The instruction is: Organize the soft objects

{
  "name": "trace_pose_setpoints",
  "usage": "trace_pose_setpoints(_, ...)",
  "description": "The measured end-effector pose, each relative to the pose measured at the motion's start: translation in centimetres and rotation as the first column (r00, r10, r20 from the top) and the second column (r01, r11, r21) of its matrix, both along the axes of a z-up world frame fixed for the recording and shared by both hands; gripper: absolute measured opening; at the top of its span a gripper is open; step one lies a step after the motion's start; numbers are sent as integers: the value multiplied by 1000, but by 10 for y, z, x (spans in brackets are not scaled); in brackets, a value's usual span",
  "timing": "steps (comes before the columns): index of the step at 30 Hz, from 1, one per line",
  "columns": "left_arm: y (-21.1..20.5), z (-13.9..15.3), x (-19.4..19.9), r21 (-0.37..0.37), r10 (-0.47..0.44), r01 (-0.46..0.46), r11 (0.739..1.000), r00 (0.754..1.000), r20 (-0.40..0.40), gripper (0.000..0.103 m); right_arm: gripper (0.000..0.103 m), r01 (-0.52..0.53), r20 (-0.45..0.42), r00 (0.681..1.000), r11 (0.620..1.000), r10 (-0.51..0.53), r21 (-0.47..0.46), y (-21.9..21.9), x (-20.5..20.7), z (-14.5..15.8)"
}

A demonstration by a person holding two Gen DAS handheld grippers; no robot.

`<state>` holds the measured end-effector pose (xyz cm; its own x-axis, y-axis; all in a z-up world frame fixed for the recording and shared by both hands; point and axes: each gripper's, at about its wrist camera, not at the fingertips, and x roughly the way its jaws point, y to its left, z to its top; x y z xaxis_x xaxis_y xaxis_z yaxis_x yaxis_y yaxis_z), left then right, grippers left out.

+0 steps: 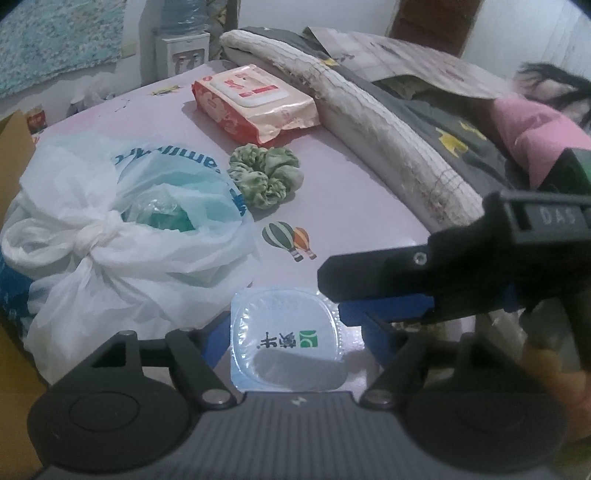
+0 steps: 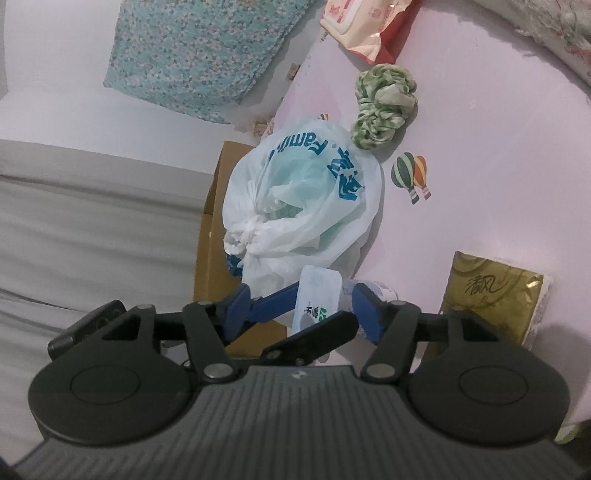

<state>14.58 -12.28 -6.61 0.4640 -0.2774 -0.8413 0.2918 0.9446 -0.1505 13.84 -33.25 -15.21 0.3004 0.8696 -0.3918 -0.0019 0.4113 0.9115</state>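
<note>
A sealed yogurt cup [image 1: 286, 338] with a white-blue lid sits between the blue fingers of my left gripper [image 1: 284, 332], which close on its sides. The cup also shows in the right wrist view [image 2: 317, 295], held there between blue fingers, with my right gripper [image 2: 317, 302] around the same spot. The right gripper's black body [image 1: 443, 266] reaches in from the right in the left wrist view. A green scrunchie [image 1: 264, 175] [image 2: 384, 107], a tied white plastic bag [image 1: 118, 236] [image 2: 303, 206] and a red wet-wipes pack [image 1: 255, 101] [image 2: 362, 26] lie on the pink table [image 1: 351, 184].
A rolled white mat [image 1: 388, 129] and piled clothes [image 1: 480, 110] line the table's right side. A gold tissue pack [image 2: 495, 295] lies right of the right gripper. A cardboard box [image 2: 214, 229] stands beside the table's left edge.
</note>
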Motion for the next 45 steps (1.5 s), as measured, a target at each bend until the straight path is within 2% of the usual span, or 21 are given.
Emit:
trace_pose_setpoints(4,-3,-3,3,37,-11,12,999,1000,-24,76,64,22,8,1000,1000,-22,8,-7,0,-2)
trace_pose_setpoints(9,-7,-7,11,83,-21,25,996,999,-44,68,65,55,59,997,998,-55,-9,-19,-4,6)
trace_pose_setpoints(18,-6,-7,8,83,-26,30,996,999,-42,65,65,134,131,983,990,-127,-48,-45,-20,20)
trace_pose_setpoints(24,8,8,-2,-26,5,-6,1000,1000,-29,65,65,168,135,978,985,-161,-41,-58,-31,23)
trace_pose_setpoints(28,32,40,-16,-151,64,-61,987,998,12,65,65,166,142,977,986,-159,-35,-57,-34,27)
trace_pose_setpoints(31,59,74,-29,-220,128,-108,969,989,77,65,65,151,157,977,988,-144,-34,-50,-33,32)
trace_pose_setpoints(33,82,98,-39,-248,185,-149,957,974,128,65,65,140,164,977,990,-132,-34,-45,-31,36)
trace_pose_setpoints(35,110,121,-51,-268,261,-207,941,948,184,65,65,125,169,979,992,-117,-33,-38,-28,38)
trace_pose_setpoints(38,153,147,-72,-266,382,-315,911,888,256,65,65,104,171,980,994,-97,-35,-26,-26,40)
trace_pose_setpoints(41,197,155,-91,-238,504,-449,861,817,281,65,65,84,165,983,996,-77,-37,-15,-23,39)
trace_pose_setpoints(45,252,139,-103,-198,639,-608,769,731,239,63,65,62,155,986,997,-54,-50,-1,-20,37)
